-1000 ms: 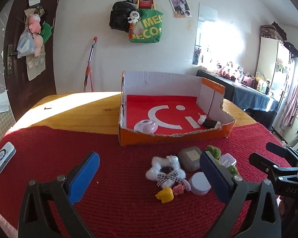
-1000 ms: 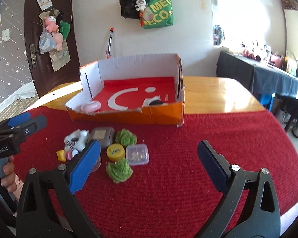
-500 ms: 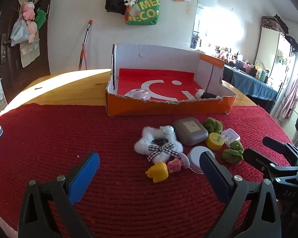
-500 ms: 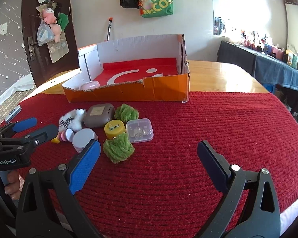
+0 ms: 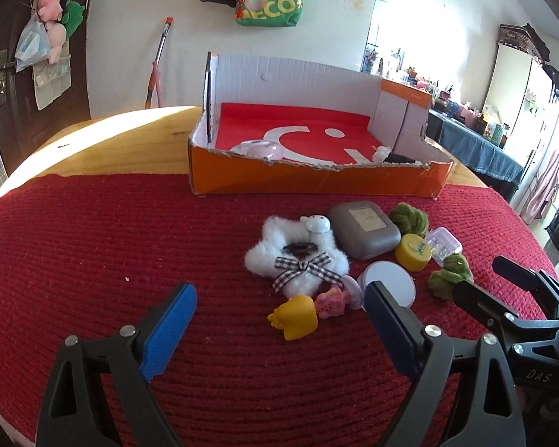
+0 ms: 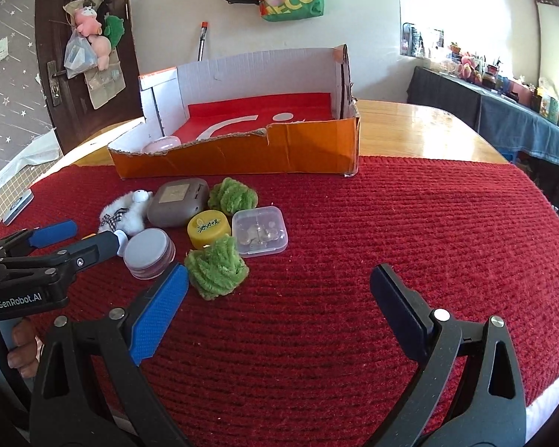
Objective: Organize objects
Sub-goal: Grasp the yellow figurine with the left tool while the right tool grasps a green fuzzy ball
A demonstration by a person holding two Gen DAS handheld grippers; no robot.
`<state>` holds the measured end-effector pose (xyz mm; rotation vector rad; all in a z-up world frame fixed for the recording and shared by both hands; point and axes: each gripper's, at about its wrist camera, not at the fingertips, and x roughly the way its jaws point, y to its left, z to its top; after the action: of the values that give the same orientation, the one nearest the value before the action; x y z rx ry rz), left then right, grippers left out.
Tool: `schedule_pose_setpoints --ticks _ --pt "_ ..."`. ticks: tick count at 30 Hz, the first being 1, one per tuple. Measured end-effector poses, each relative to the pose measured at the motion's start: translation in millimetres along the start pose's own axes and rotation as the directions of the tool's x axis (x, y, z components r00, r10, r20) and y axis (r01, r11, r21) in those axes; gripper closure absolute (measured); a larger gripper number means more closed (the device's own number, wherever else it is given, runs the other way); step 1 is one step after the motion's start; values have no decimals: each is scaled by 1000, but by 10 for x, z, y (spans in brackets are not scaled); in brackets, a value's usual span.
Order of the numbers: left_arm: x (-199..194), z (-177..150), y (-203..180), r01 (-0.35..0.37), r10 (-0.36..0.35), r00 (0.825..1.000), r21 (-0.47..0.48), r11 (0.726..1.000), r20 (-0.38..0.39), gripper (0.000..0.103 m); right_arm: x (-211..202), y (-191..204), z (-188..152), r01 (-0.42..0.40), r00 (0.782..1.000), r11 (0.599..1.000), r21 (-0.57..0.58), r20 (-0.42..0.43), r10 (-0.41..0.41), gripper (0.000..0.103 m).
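A cluster of small items lies on the red mat [image 5: 93, 253] before an orange cardboard box [image 5: 316, 182]: a white fluffy bow clip [image 5: 298, 260], a grey case [image 5: 365, 229], a yellow tin [image 5: 413, 251], a white round compact [image 5: 389, 285], a clear plastic box [image 6: 260, 231], two green pompoms [image 6: 217, 270] [image 6: 231, 195], a yellow toy [image 5: 296, 316] and a pink one [image 5: 329, 303]. My left gripper [image 5: 279, 324] is open, just short of the yellow toy. My right gripper [image 6: 279, 294] is open, its left finger beside the near pompom.
The box holds a pink round item [image 5: 259, 149] and a small black and white item [image 5: 391, 156]. A phone-like device [image 6: 18, 206] lies at the mat's left edge. Wooden tabletop [image 6: 410, 130] shows beyond the mat. A door and a wall with hanging bags stand behind.
Both grippers have moved forward and lower toward the cluster. The items now appear larger and closer. Both stay open.
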<state>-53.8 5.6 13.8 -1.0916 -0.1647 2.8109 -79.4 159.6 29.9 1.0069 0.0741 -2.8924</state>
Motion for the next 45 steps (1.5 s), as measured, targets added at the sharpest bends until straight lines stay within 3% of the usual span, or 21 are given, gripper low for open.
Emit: schedule_pose_setpoints --ticks 13,19,21,26,29,32,36,40,45 --pt "1 -36 -43 17 -17 1000 18 1000 2 22 50 69 -2 -38 999 999 -22 3 39 23" --pt "-23 -26 -40 41 -41 999 14 999 2 37 48 101 -9 -59 998 998 -29 5 60 34" --pt "-43 -29 -47 60 -60 998 15 998 -6 43 46 105 -7 -67 998 997 -29 3 67 34" --pt "-178 -81 -131 125 -124 992 44 991 -29 44 27 91 -12 -76 997 997 -21 5 77 34" --pt "-254 -85 -151 122 -122 993 68 990 -12 44 15 80 -14 -80 997 997 -15 6 80 34" --pt "-219 -28 -26 96 -95 995 33 995 -8 44 15 72 -19 -83 996 996 -9 5 83 34" --pt "-117 -14 94 165 -166 985 -12 986 -48 44 8 74 -27 -82 997 997 -14 2 82 34" --pt "-156 -53 -18 203 -201 978 48 978 -49 58 -11 73 -36 -84 996 996 -15 3 84 34" --pt "-162 -77 -113 199 -195 980 95 975 -48 59 -26 79 -47 -83 996 996 -20 7 83 34"
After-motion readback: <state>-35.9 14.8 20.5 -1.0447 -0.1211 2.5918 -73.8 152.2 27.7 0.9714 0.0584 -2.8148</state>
